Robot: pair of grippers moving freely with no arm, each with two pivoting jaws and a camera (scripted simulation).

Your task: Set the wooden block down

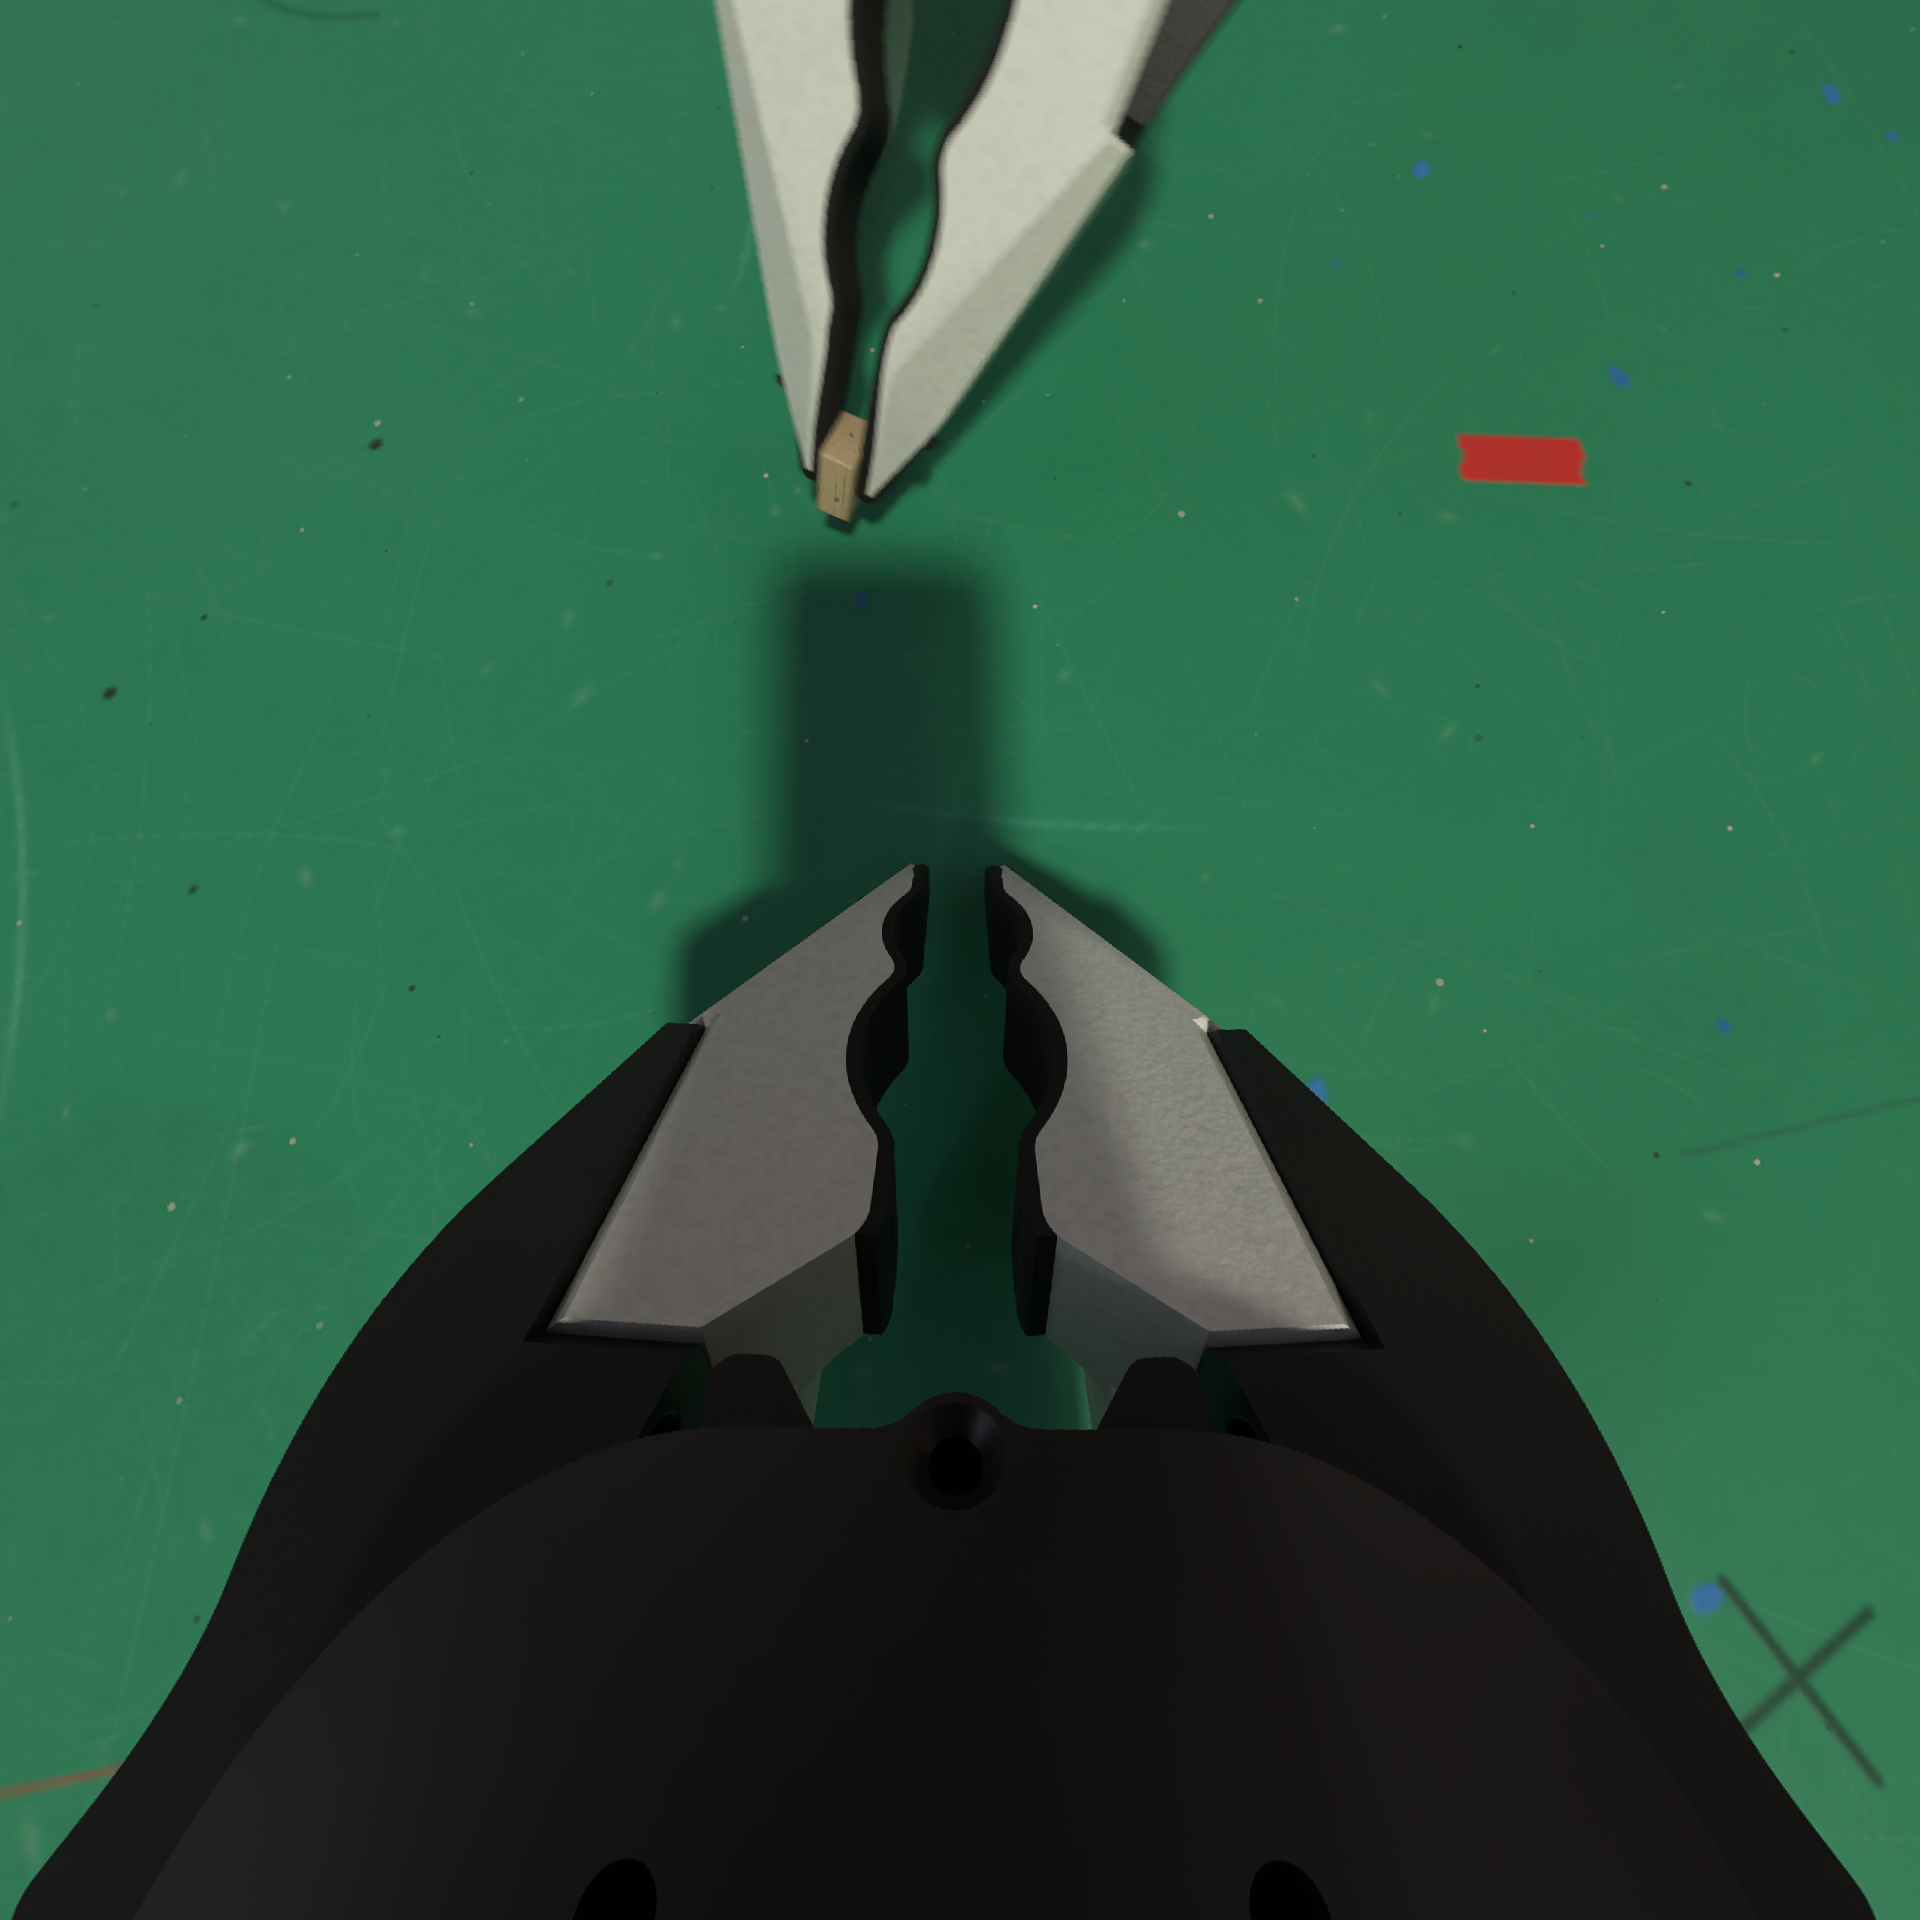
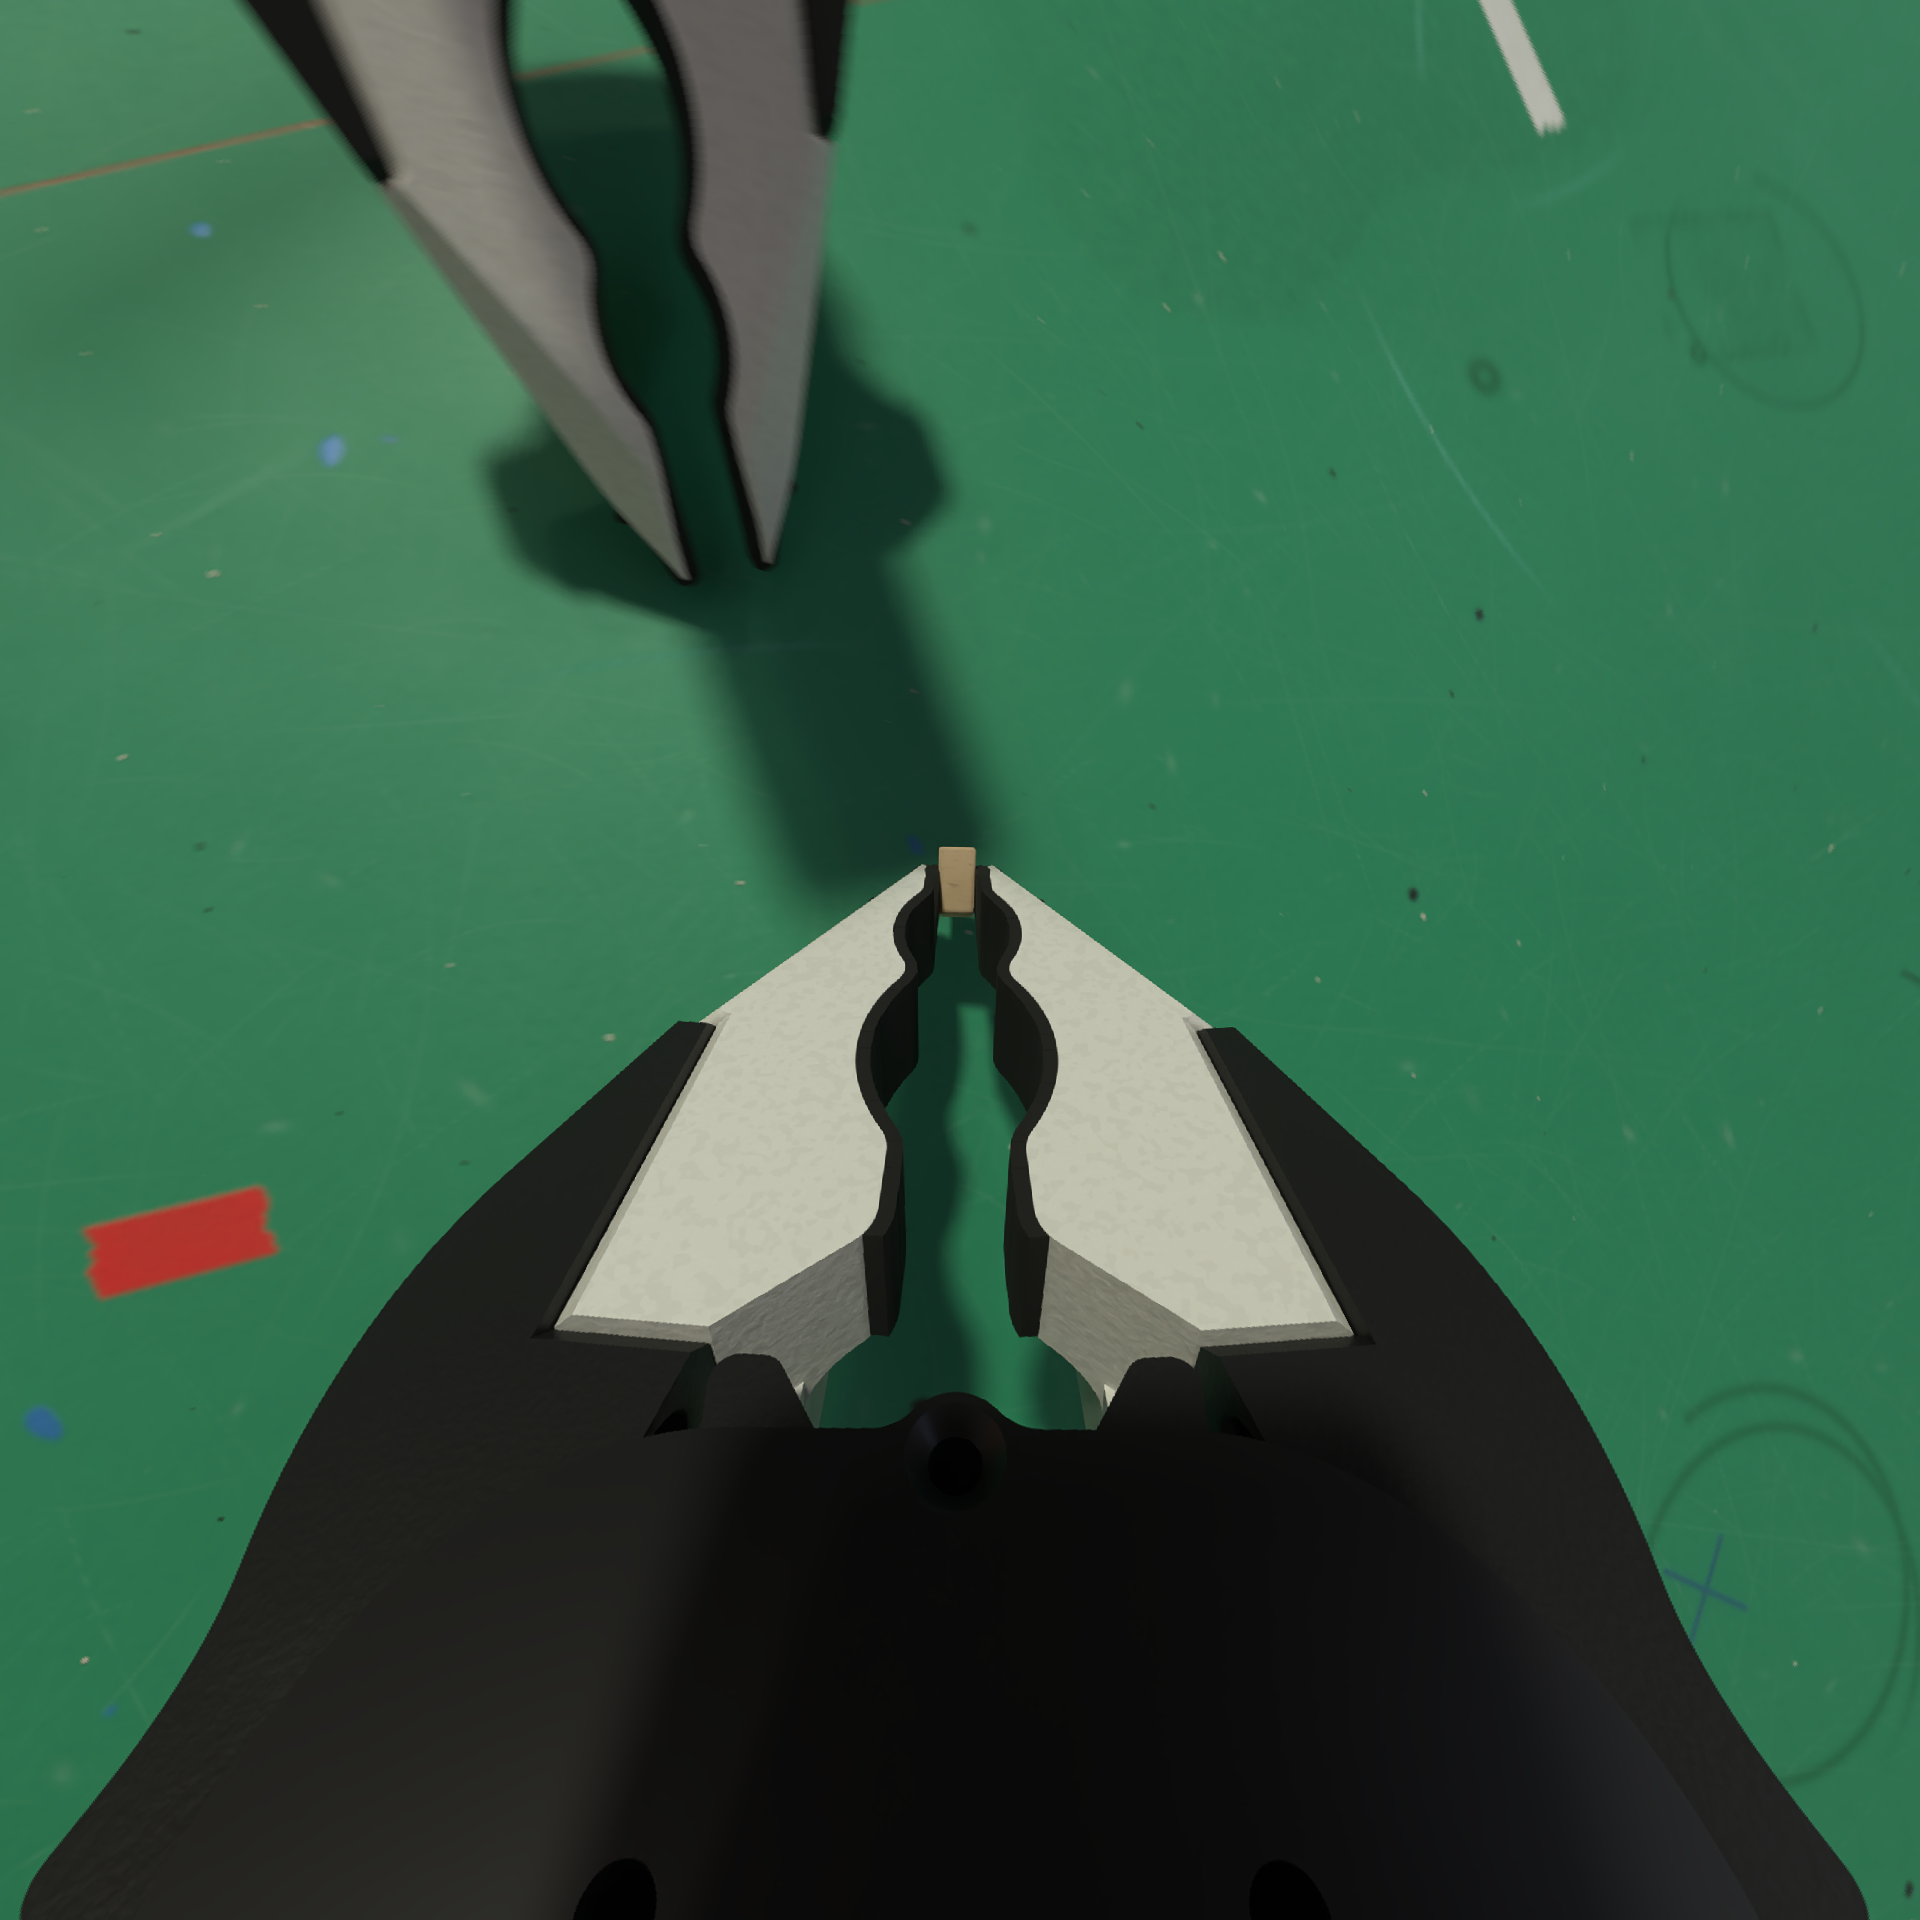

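Note:
The wooden block [image 2: 957,880] is small and pale tan, and it is pinched between the tips of my right gripper [image 2: 957,885]. In the left wrist view the block [image 1: 840,480] sticks out of the right gripper [image 1: 844,486], which points down with the block's lower end at or just above the green mat [image 1: 416,623]. I cannot tell if it touches. My left gripper [image 1: 956,873] is empty with a narrow gap between its fingertips. It hovers a short way from the block and faces it. It also shows in the right wrist view [image 2: 725,566], tips near the mat.
A red tape strip [image 1: 1522,460] lies on the mat to one side and also shows in the right wrist view [image 2: 179,1242]. A white strip [image 2: 1522,68] lies farther off. Pen marks, a drawn cross [image 1: 1808,1694] and paint specks dot the flat mat.

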